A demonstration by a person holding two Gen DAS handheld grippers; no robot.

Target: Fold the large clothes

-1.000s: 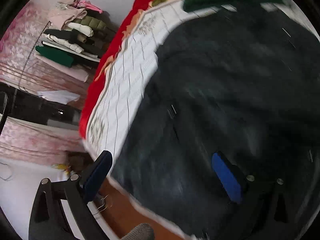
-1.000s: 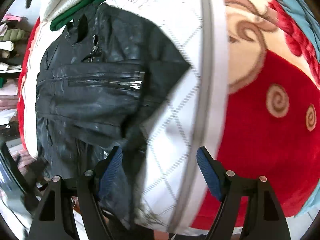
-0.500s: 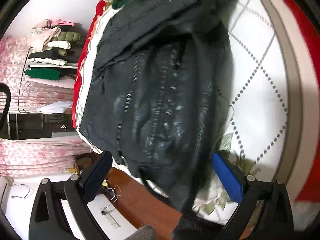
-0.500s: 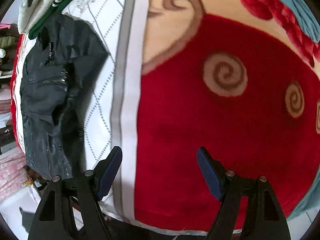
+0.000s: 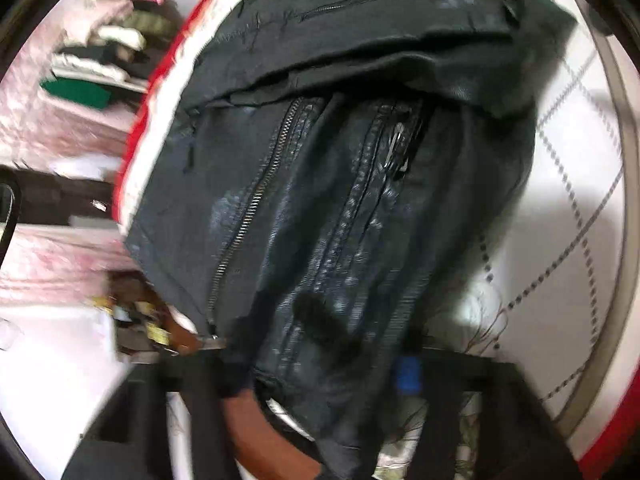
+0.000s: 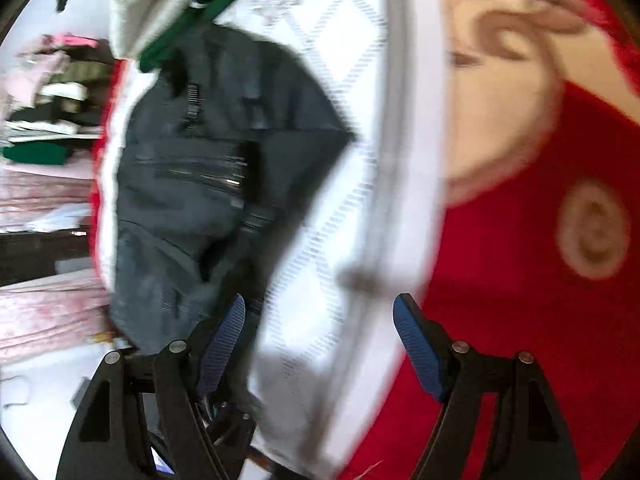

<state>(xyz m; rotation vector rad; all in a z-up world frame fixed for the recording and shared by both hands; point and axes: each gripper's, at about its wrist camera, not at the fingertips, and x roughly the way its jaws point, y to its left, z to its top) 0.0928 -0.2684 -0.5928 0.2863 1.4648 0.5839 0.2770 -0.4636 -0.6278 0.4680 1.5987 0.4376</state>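
Blue-padded black fingers of the left gripper [image 5: 320, 376], just drawn inward, blurred, with the hem of the black leather zip jacket [image 5: 340, 200] between them; cannot tell whether the pads actually press it. Only one blue pad [image 5: 406, 374] visible at the jacket's right edge. Jacket spread flat on the white quilt with grey dotted diamond lines [image 5: 560, 220], hem hanging off the bed's near edge over brown wood [image 5: 256, 432]. Right gripper [image 6: 320, 344] with fingers spread wide and nothing between them, above the quilt's grey border stripe [image 6: 394, 120], left pad [image 6: 224, 344] just beside the jacket's edge. Red blanket with beige swirls [image 6: 520, 320] to the right of the quilt. Green and cream garments [image 6: 192, 4] heaped past the jacket's collar. Folded clothes stacked on a shelf [image 5: 100, 60] off to the left.
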